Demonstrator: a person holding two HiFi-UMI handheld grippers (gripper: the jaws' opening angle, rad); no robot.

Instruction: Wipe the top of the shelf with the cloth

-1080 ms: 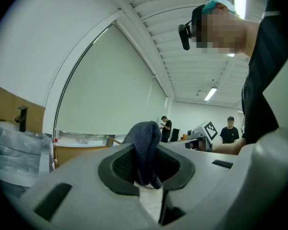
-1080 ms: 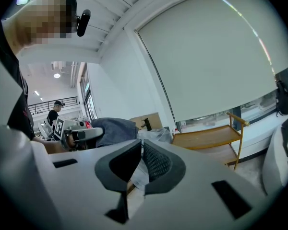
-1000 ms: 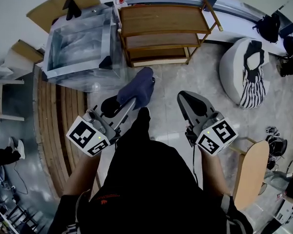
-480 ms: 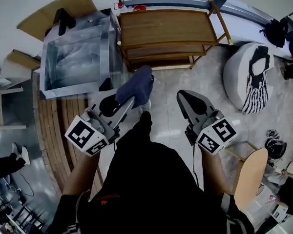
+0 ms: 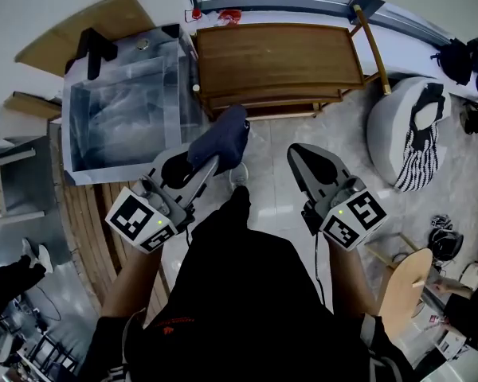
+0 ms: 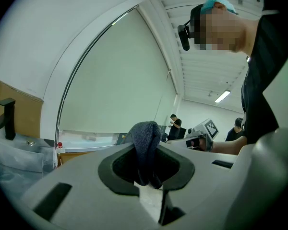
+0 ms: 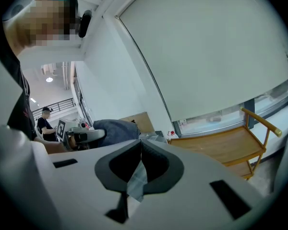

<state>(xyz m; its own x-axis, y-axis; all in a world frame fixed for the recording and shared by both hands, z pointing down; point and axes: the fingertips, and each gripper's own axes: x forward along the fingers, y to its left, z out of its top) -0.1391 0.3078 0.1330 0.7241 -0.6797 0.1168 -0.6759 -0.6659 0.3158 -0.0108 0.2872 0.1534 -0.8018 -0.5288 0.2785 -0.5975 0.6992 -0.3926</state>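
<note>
Cloth [image 5: 223, 136] is bunched into a dark blue wad and pinched between the jaws of the left gripper [image 5: 211, 159]; the left gripper view shows a fold hanging down through the jaw opening while the bulk stands above the tips. As I judge it, the step in hand is carrying the cloth to the wooden shelf [image 5: 279, 54], whose bare top lies ahead, and the wad is not on it yet. To do this well, reach forward and lower the gripper until the loose bulk of the cloth, not the hard jaw tips, presses flat on the wood, then sweep in long overlapping passes from one end to the other, minding the raised rail at the right end. The grip looks firm enough, though a small wad covers little per pass, so more strokes are likely needed. The clear box [image 5: 171, 78] stands just beside the shelf's left end, so the first stroke should start clear of it

Both grippers are held low before the person's body, pointing forward over the tiled floor [image 5: 275, 173]. The right gripper [image 5: 303, 156] has its jaw tips together with nothing between them, idle beside the left
</note>
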